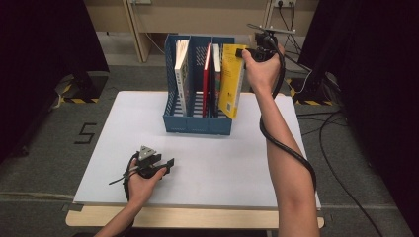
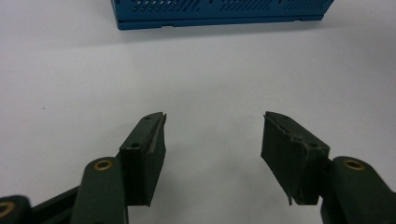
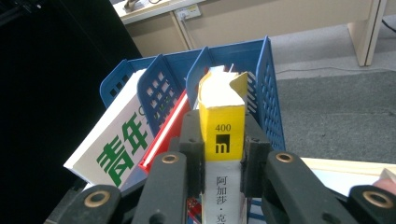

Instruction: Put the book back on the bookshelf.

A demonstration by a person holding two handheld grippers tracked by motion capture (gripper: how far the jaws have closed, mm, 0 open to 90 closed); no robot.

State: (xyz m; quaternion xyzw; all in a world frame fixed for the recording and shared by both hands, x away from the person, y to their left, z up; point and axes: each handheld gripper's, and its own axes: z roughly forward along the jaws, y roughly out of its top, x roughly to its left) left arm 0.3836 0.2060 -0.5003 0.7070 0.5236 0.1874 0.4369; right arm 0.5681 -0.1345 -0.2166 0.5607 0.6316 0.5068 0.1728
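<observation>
Yellow book (image 1: 231, 81) stands on end in the right-hand slot of the blue file rack (image 1: 197, 123), its long axis close to upright — the top leans slightly toward the right, and the spine (image 3: 222, 135) faces the person's side. The right tongs (image 1: 243, 53) are clamped on the book's top corner, one jaw on each cover, as the right gripper view shows with the spine pinched between the pads. The rack sits at the far middle of the white worktop (image 1: 207, 168) and has three slots: a white book (image 1: 182, 74) with green lettering leans in the left one, a thin red book (image 1: 206, 79) stands in the middle one, and the yellow book fills the right one. The left tongs (image 1: 165, 164) rest low on the near part of the worktop, well apart from the rack, jaws spread wide with nothing between them.
</observation>
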